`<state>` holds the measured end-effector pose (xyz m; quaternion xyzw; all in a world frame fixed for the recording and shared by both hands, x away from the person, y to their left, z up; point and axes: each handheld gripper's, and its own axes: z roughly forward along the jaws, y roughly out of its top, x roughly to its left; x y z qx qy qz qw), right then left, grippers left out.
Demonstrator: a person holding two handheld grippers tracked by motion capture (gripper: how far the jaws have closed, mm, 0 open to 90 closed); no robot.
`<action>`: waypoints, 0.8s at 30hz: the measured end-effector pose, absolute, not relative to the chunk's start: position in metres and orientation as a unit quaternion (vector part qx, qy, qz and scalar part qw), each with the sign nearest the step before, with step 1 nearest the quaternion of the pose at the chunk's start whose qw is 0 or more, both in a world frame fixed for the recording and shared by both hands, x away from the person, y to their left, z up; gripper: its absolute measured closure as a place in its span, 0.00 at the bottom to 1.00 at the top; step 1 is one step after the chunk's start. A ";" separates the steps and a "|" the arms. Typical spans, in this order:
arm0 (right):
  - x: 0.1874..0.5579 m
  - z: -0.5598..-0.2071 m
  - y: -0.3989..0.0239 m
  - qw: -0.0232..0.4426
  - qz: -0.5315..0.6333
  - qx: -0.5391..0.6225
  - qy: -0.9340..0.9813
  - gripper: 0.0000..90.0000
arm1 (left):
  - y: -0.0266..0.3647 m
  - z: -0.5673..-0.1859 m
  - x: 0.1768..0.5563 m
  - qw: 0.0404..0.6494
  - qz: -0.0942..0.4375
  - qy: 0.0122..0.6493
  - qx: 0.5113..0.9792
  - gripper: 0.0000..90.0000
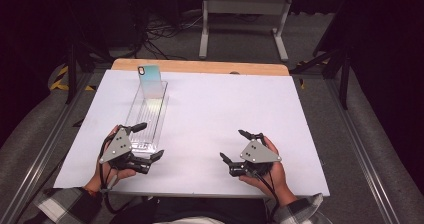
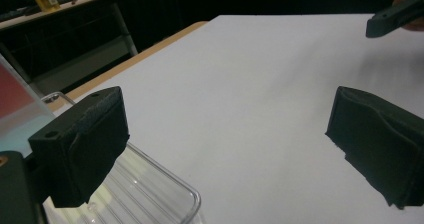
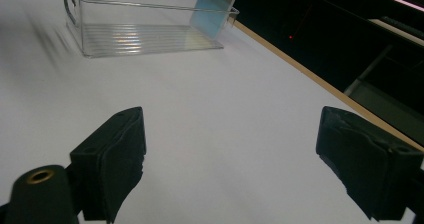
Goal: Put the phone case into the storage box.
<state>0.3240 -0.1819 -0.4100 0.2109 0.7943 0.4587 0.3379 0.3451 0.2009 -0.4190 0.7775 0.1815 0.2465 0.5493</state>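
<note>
Overhead, the white rectangular worktop [image 1: 210, 114] carries a clear plastic oblong tray [image 1: 146, 119] at 10 o'clock, with an iridescent flat phone-shaped slab [image 1: 150, 81] leaning at its far end. The left claw [image 1: 148, 141], jaws spread, flanks the tray's near end. The right claw [image 1: 235, 145] sits at 5 o'clock, jaws spread.

Left gripper view: the left claw [image 2: 225, 149] gapes beside the tray [image 2: 150, 184].

Right gripper view: the right claw [image 3: 230, 159] gapes; the tray [image 3: 145, 34] lies ahead at 11 o'clock.
</note>
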 end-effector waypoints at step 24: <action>0.320 -0.414 -0.188 0.322 0.479 0.219 0.787 0.05 | 0.198 -0.439 0.343 0.541 0.216 0.190 0.790 0.02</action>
